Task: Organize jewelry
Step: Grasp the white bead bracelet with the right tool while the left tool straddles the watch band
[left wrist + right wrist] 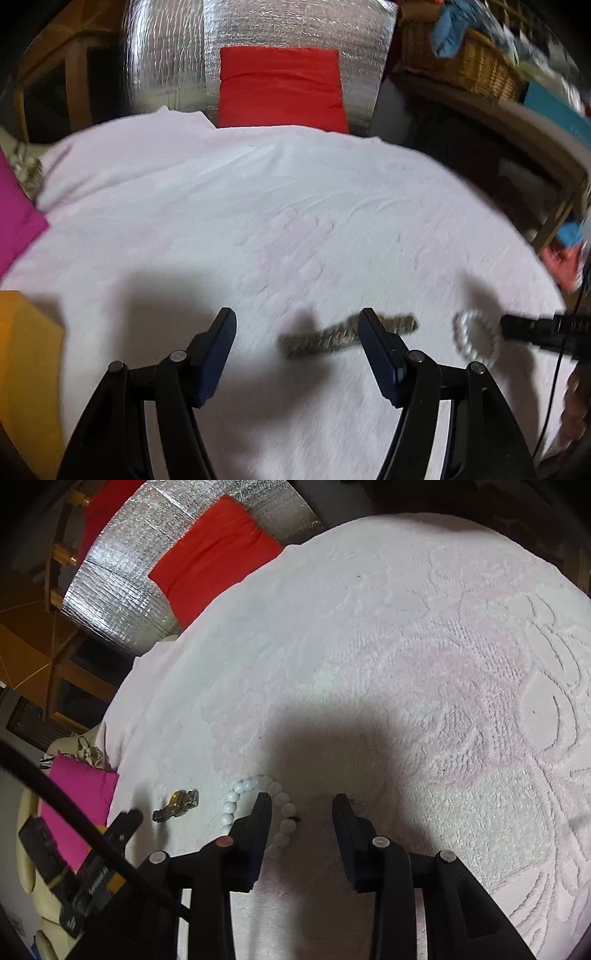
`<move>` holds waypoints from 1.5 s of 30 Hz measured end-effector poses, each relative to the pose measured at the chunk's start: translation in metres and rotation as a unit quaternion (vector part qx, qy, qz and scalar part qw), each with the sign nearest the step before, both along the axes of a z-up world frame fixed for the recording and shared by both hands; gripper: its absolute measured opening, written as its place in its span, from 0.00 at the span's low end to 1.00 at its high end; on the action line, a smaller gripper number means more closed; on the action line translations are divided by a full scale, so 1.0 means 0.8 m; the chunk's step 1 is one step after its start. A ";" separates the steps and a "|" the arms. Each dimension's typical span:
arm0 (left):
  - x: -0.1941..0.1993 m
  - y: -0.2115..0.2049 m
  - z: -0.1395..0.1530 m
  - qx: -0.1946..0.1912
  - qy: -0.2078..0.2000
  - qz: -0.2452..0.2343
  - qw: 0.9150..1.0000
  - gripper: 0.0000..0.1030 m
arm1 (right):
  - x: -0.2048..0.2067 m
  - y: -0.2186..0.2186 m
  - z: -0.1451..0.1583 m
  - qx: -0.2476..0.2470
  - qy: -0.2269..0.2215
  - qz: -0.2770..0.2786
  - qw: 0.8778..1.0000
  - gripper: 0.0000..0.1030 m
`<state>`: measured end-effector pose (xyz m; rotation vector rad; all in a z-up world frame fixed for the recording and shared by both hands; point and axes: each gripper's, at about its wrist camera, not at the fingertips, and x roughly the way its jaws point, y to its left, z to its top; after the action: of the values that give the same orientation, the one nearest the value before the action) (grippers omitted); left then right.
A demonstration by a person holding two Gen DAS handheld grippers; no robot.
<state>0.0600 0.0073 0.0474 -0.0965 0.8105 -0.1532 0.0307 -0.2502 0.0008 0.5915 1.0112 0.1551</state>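
Both grippers (pixel 297 326) (pixel 301 801) hung with jaws apart over a towel (pixel 369 646). A limp, probably slippery bead bracelet (pixel 255 794) lay at the right gripper's ten o'clock; best pinched across one strand.

The dark metal link bracelet (pixel 349 334) is smeared by motion blur and partly covered by a blue-padded finger (pixel 376 350). The white bead bracelet (pixel 258 812) is partly hidden behind a black finger (pixel 255 834).
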 end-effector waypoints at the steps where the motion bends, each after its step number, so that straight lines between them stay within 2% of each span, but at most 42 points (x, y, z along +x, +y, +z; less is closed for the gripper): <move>1: 0.007 0.004 -0.004 -0.014 0.002 0.005 1.000 0.67 | -0.001 -0.002 0.000 -0.001 -0.001 0.001 1.000 0.36; 4: 0.025 0.012 -0.021 -0.050 0.016 0.010 0.999 0.66 | -0.003 -0.001 -0.003 -0.004 0.000 0.005 1.000 0.36; 5: 0.029 0.014 -0.028 -0.063 0.025 0.010 0.998 0.61 | -0.004 -0.002 -0.003 -0.004 -0.001 0.005 1.000 0.36; 6: 0.033 0.014 -0.035 -0.070 0.038 0.008 0.997 0.47 | -0.004 -0.002 -0.003 -0.005 -0.001 0.006 1.000 0.36; 7: 0.033 0.013 -0.038 -0.068 0.043 0.007 0.997 0.39 | -0.002 0.000 -0.004 -0.007 -0.001 0.008 1.000 0.36; 8: 0.033 0.011 -0.038 -0.061 0.038 0.009 0.997 0.37 | -0.001 0.000 -0.004 -0.009 -0.002 0.010 1.000 0.36; 10: 0.031 0.008 -0.037 -0.073 0.046 -0.013 0.996 0.20 | -0.002 -0.003 -0.003 -0.007 -0.001 0.009 1.000 0.37; 11: 0.029 0.007 -0.037 -0.073 0.050 -0.020 0.996 0.20 | -0.001 -0.003 -0.004 -0.005 0.000 0.008 1.000 0.37; 13: 0.020 -0.001 -0.035 -0.049 0.054 -0.043 0.996 0.16 | 0.000 -0.004 -0.004 -0.001 0.002 0.006 1.000 0.37; 15: 0.010 -0.010 -0.031 -0.029 0.060 -0.070 0.995 0.13 | 0.000 -0.005 -0.004 0.000 0.004 0.005 1.000 0.37; 22: -0.034 -0.035 -0.025 -0.014 0.083 -0.153 0.985 0.13 | 0.000 -0.009 -0.005 0.013 0.011 -0.010 1.000 0.37; 23: -0.036 -0.036 -0.021 -0.011 0.078 -0.150 0.986 0.15 | -0.001 -0.008 -0.005 0.012 0.011 -0.011 1.000 0.37; 24: -0.036 -0.037 -0.018 -0.002 0.072 -0.146 0.987 0.23 | -0.001 -0.008 -0.004 0.011 0.011 -0.011 1.000 0.37; 25: -0.034 -0.039 -0.016 0.003 0.068 -0.143 0.987 0.35 | -0.002 -0.008 -0.004 0.010 0.010 -0.011 1.000 0.37; 27: -0.032 -0.041 -0.013 0.001 0.056 -0.131 0.990 0.53 | -0.003 -0.008 -0.003 0.011 0.010 -0.011 1.000 0.37; 29: -0.032 -0.046 -0.014 -0.010 0.059 -0.136 0.989 0.53 | -0.004 -0.008 -0.004 0.012 0.011 -0.010 1.000 0.37; 32: -0.032 -0.055 -0.025 0.022 0.067 -0.141 0.987 0.53 | -0.004 -0.008 -0.005 0.013 0.012 -0.008 1.000 0.37; 33: -0.030 -0.057 -0.029 0.030 0.075 -0.140 0.987 0.52 | -0.004 -0.009 -0.005 0.013 0.013 -0.008 1.000 0.37; 35: -0.029 -0.057 -0.032 0.034 0.070 -0.132 0.988 0.40 | -0.004 -0.009 -0.004 0.012 0.012 -0.006 1.000 0.37; 37: -0.027 -0.055 -0.029 0.029 0.072 -0.128 0.989 0.15 | -0.004 -0.008 -0.002 0.008 0.010 -0.003 1.000 0.37; 40: -0.027 -0.055 -0.029 0.025 0.077 -0.126 0.989 0.12 | -0.006 -0.005 0.002 0.010 0.002 0.006 1.000 0.38; 43: -0.038 -0.065 -0.021 0.008 0.086 -0.152 0.985 0.12 | -0.007 -0.001 0.005 0.009 -0.003 0.016 1.000 0.38; 45: -0.049 -0.074 -0.018 0.010 0.092 -0.169 0.981 0.12 | -0.007 0.002 0.006 0.010 -0.003 0.019 1.000 0.38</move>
<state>0.0208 -0.0519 0.0326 0.0487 1.0090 -0.4611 0.0252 -0.2488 0.0060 0.5908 1.0157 0.2002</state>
